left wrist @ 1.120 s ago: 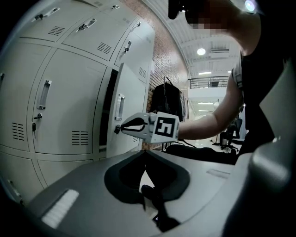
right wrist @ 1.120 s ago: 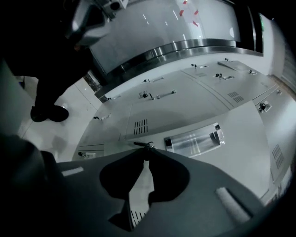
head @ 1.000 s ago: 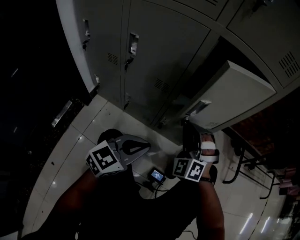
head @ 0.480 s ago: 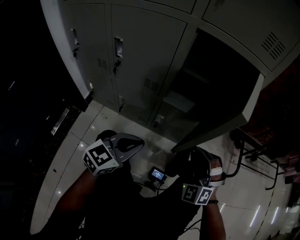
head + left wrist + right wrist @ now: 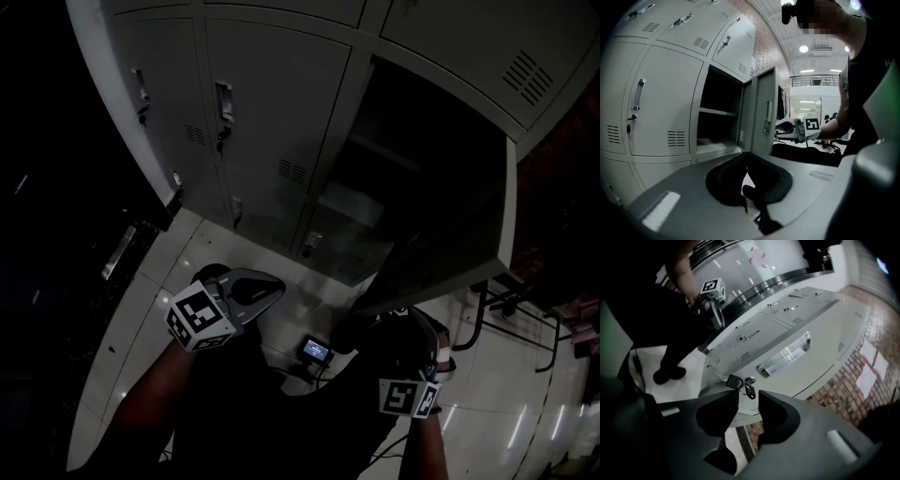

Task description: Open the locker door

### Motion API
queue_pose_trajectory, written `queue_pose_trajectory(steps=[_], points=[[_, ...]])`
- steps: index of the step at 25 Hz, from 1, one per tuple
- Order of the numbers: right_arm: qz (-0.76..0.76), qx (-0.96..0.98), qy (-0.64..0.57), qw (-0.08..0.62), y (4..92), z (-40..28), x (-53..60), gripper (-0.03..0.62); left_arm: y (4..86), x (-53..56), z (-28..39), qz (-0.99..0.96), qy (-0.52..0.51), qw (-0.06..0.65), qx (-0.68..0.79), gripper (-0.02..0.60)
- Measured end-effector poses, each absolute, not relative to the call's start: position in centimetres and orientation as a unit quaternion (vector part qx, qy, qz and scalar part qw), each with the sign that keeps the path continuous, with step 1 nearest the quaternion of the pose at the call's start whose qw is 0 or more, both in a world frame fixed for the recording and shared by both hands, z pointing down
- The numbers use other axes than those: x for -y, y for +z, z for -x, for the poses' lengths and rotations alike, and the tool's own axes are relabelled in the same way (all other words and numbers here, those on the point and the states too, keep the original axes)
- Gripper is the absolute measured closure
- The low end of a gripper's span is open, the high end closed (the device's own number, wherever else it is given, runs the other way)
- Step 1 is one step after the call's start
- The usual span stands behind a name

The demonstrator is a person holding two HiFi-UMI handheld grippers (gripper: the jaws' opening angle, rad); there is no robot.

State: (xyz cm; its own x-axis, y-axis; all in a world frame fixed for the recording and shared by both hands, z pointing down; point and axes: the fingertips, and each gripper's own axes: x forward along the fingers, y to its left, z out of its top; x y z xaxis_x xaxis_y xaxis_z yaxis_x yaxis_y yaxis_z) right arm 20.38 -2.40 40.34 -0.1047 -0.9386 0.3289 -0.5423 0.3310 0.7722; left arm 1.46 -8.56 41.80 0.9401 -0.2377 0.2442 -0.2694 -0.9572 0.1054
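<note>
The grey locker door [image 5: 459, 253] stands swung wide open, and the compartment [image 5: 422, 169] behind it is dark with a shelf inside. In the left gripper view the door [image 5: 759, 117] shows its long handle [image 5: 767, 116]. My right gripper [image 5: 405, 328] is just below the door's lower edge. Its jaws [image 5: 749, 397] are opening with nothing between them. A bunch of keys [image 5: 740, 383] hangs from the door's lock just past the fingertips, below the handle [image 5: 783, 355]. My left gripper [image 5: 277, 283] hangs shut and empty to the left, away from the lockers [image 5: 749, 154].
Closed locker doors [image 5: 272, 122] fill the wall left of the open one. A small device with a lit screen [image 5: 316, 352] and cables lie on the tiled floor between my arms. Metal furniture legs [image 5: 483, 323] stand at the right. A brick wall [image 5: 843, 380] adjoins the lockers.
The door has swung from ajar to wide open. My right gripper came back and down towards me with it, and its jaws have parted. The left gripper has hardly moved.
</note>
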Motion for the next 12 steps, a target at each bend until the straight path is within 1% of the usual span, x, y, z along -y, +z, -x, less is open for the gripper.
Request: queue_pose_trajectory(steps=[2,3,6,8,9,10,12], points=[[-0.522,0.752,-0.199,0.349,39.7,-19.8,1.8,0.417,41.8,8.6,-1.5,-0.983,0.116,0.068,0.129,0.571],[-0.524,0.777,-0.172,0.304,39.3,-19.7,1.5,0.402,41.8,8.6,-1.5,-0.983,0.116,0.068,0.129,0.571],[-0.549,0.820,-0.044,0.153,38.4,-20.7,1.0,0.404,41.8,8.5,-1.6,-0.983,0.116,0.068,0.127,0.571],[-0.553,0.828,0.012,0.089,37.9,-21.7,1.0,0.473,41.9,8.5,-1.6,-0.983,0.117,0.068,0.127,0.571],[-0.551,0.831,0.030,0.068,37.9,-22.1,1.1,0.523,41.9,8.5,-1.6,-0.982,0.117,0.069,0.128,0.571],[-0.548,0.834,0.045,0.052,38.1,-22.2,1.1,0.592,41.9,8.5,-1.7,-0.982,0.117,0.069,0.128,0.571],[-0.535,0.841,0.065,0.035,38.4,-22.0,1.0,0.592,41.9,8.5,-1.8,-0.982,0.118,0.068,0.128,0.571]])
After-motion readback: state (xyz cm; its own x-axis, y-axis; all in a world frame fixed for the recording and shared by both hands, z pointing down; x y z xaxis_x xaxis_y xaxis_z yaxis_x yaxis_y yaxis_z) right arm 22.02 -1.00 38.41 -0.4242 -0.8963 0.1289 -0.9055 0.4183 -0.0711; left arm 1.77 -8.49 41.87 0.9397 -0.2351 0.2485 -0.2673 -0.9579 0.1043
